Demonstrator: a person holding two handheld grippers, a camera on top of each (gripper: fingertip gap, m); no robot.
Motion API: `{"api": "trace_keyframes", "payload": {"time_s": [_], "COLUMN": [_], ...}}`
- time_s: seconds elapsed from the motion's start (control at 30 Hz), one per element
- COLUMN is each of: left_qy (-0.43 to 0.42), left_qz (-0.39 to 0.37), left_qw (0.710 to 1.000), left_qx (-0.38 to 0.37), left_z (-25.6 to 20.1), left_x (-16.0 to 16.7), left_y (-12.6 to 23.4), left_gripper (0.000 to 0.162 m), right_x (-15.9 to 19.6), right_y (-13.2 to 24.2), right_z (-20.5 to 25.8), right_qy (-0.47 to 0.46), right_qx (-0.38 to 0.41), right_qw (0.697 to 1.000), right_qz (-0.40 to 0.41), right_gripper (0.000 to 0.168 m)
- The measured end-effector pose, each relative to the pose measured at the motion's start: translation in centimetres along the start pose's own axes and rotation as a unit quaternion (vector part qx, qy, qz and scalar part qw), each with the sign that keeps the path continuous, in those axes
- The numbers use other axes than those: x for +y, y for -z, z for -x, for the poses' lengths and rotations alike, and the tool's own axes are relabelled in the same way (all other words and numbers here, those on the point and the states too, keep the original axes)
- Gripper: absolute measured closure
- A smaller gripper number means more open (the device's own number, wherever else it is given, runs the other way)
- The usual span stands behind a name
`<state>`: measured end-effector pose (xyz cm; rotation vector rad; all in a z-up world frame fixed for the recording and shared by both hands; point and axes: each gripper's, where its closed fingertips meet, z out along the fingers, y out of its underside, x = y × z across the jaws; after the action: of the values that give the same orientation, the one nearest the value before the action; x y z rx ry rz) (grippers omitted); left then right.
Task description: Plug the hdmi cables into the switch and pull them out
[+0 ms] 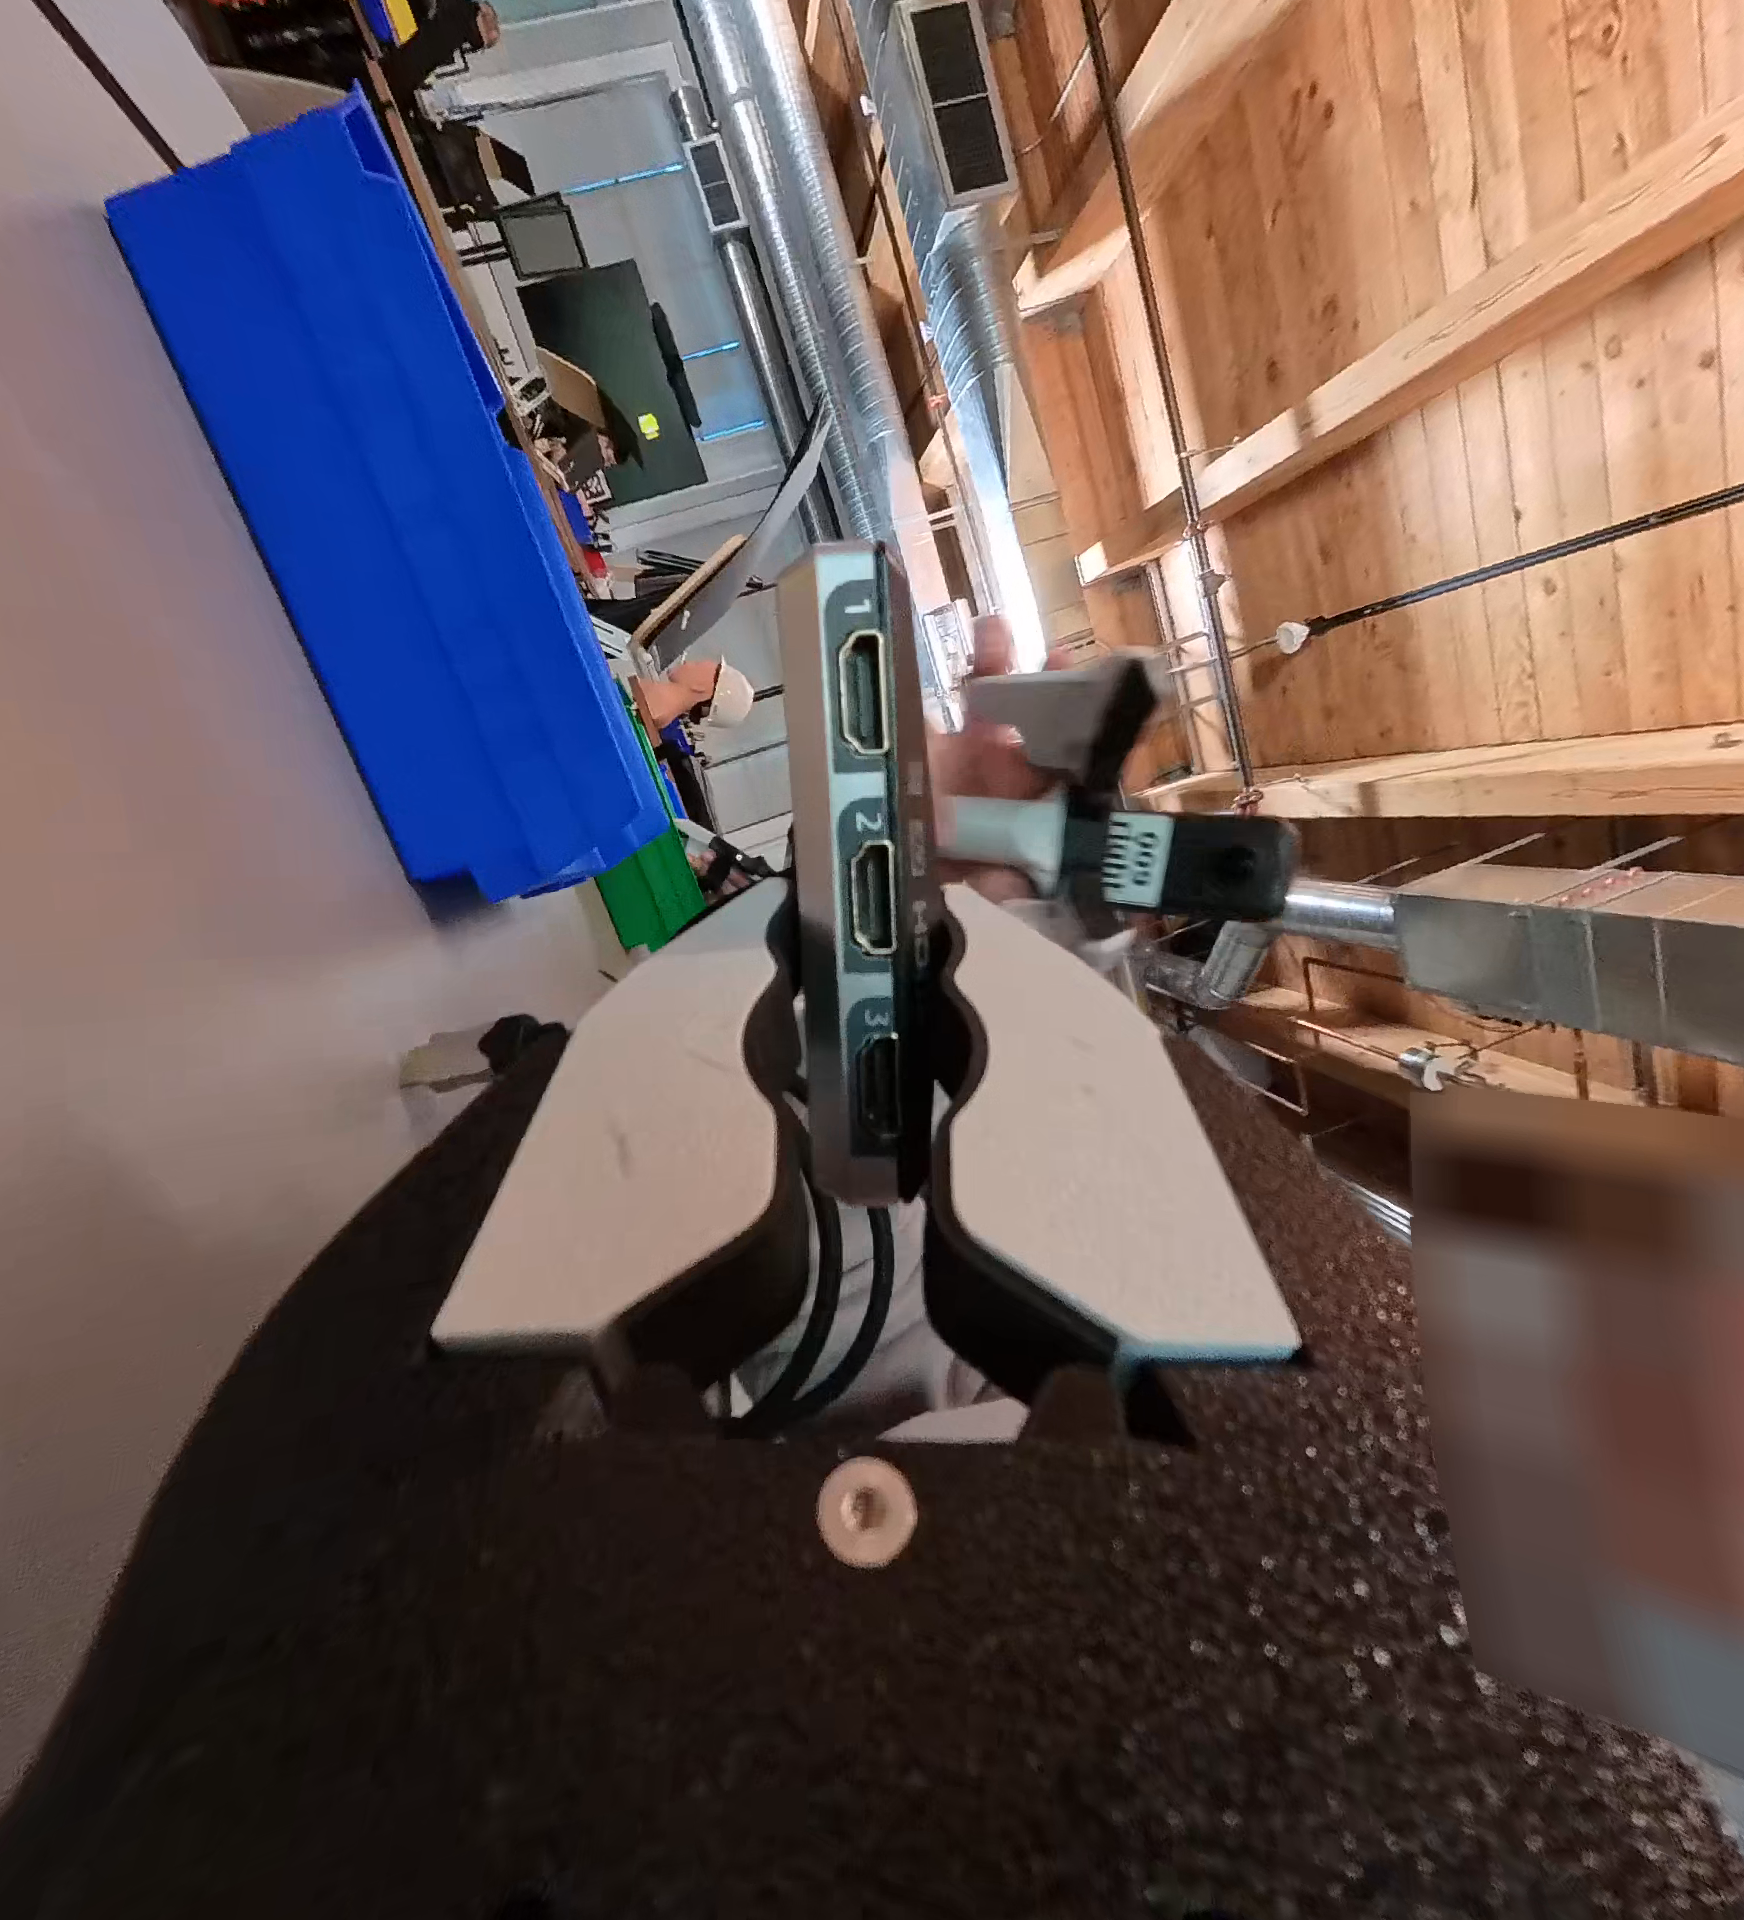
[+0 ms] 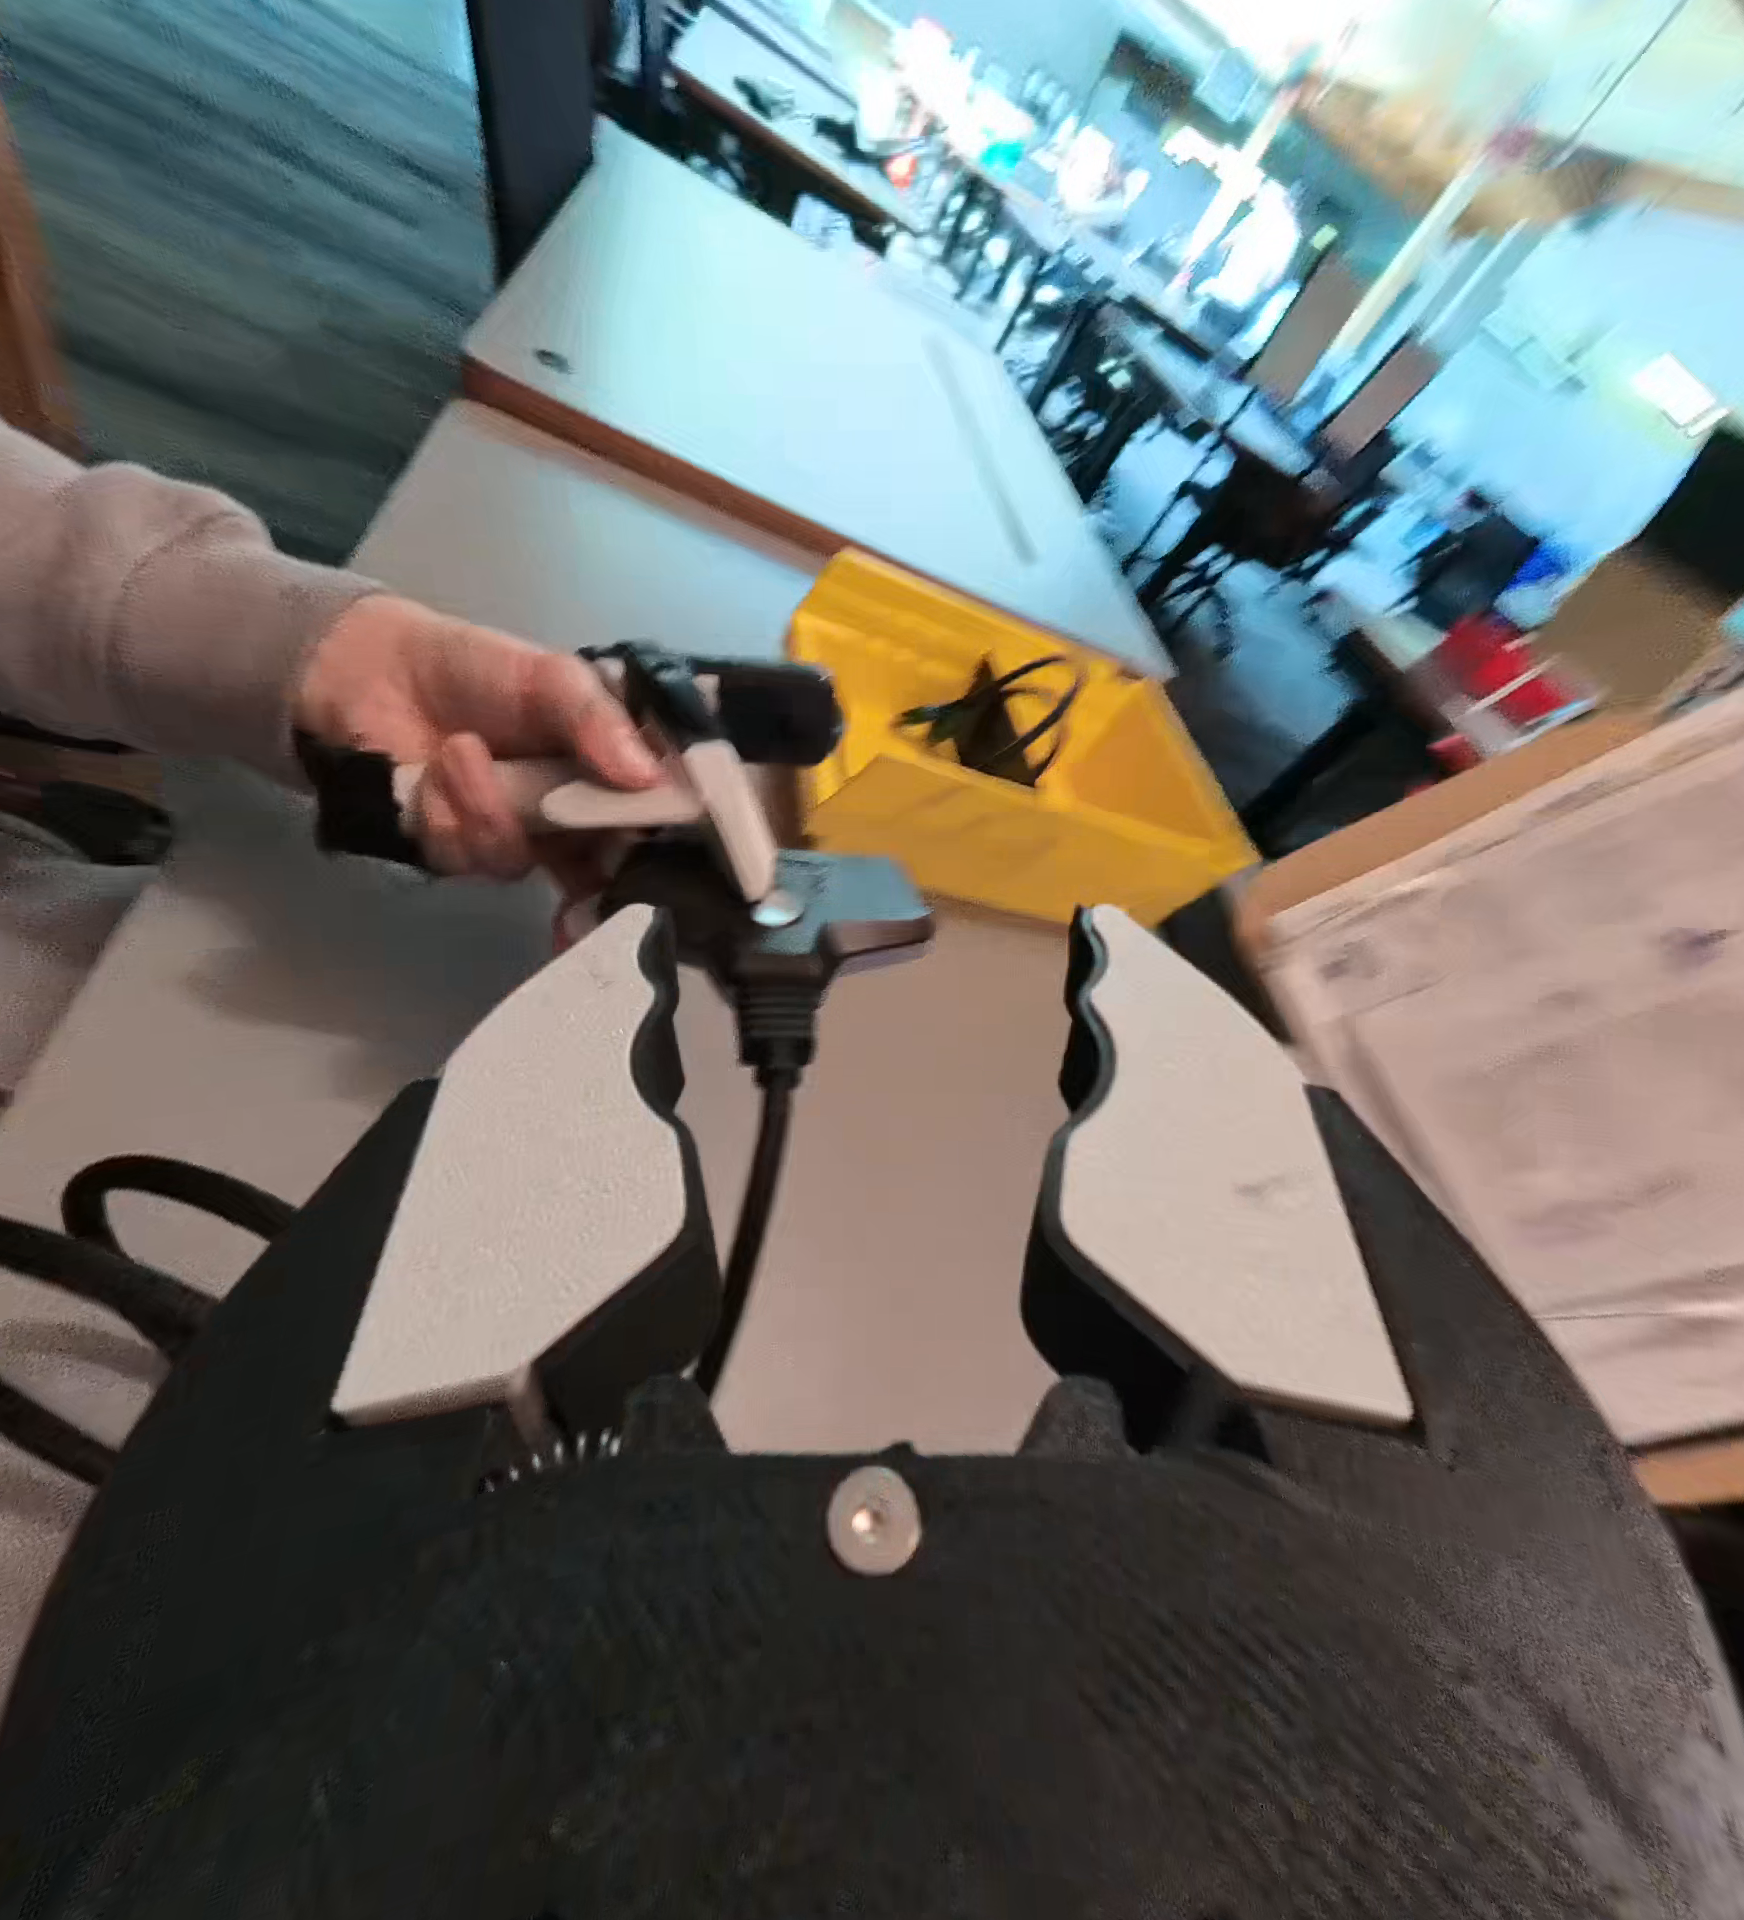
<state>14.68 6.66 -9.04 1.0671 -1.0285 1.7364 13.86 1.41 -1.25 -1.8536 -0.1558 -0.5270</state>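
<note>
My left gripper [image 1: 868, 920] is shut on the grey HDMI switch [image 1: 852, 831] and holds it upright in the air. The switch's edge faces the camera, and its three numbered ports are all empty. Its black pigtail cable [image 1: 847, 1309] hangs down between the fingers. My right gripper [image 2: 863, 935] is open and empty, close to the switch [image 2: 847, 904], with the pigtail's plug [image 2: 774, 997] and cable running between its fingers. It also shows in the left wrist view [image 1: 961, 769], just right of the switch. The left gripper [image 2: 712, 821] and the hand holding it appear in the right wrist view.
A yellow bin [image 2: 951, 831] holding black cables stands on the table beyond the switch. A thick black cable [image 2: 37, 1268] loops at the left near the person's lap. A blue bin [image 1: 359, 499] stands on the table. A paper-covered box [image 2: 1574, 1091] is at the right.
</note>
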Motion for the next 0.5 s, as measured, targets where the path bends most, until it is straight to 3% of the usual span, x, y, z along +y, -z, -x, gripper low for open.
{"api": "trace_keyframes", "payload": {"time_s": [0.03,0.13,0.3,0.5], "left_qy": [0.005,0.013,0.026,0.032], "left_qz": [-0.001,-0.003,0.015,0.048], "left_qw": [1.000,1.000,0.999,0.998], "left_qx": [0.004,0.023,0.015,0.008], "left_z": [-0.1,-0.6,0.2,0.9], "left_x": [0.1,0.0,0.2,1.0], "left_y": [-0.3,-0.8,-0.8,-1.3], "left_gripper": [0.141,0.141,0.141,0.141], "right_x": [1.7,4.1,5.6,6.4], "right_y": [-1.0,-2.7,-3.3,-3.0], "right_z": [0.9,2.8,2.0,3.0], "right_qy": [-0.022,0.003,-0.039,-0.085], "right_qx": [-0.020,0.002,0.051,0.023], "right_qw": [1.000,0.999,0.995,0.989], "right_qz": [-0.001,-0.039,-0.078,-0.120], "right_gripper": [0.102,0.117,0.141,0.147]}}
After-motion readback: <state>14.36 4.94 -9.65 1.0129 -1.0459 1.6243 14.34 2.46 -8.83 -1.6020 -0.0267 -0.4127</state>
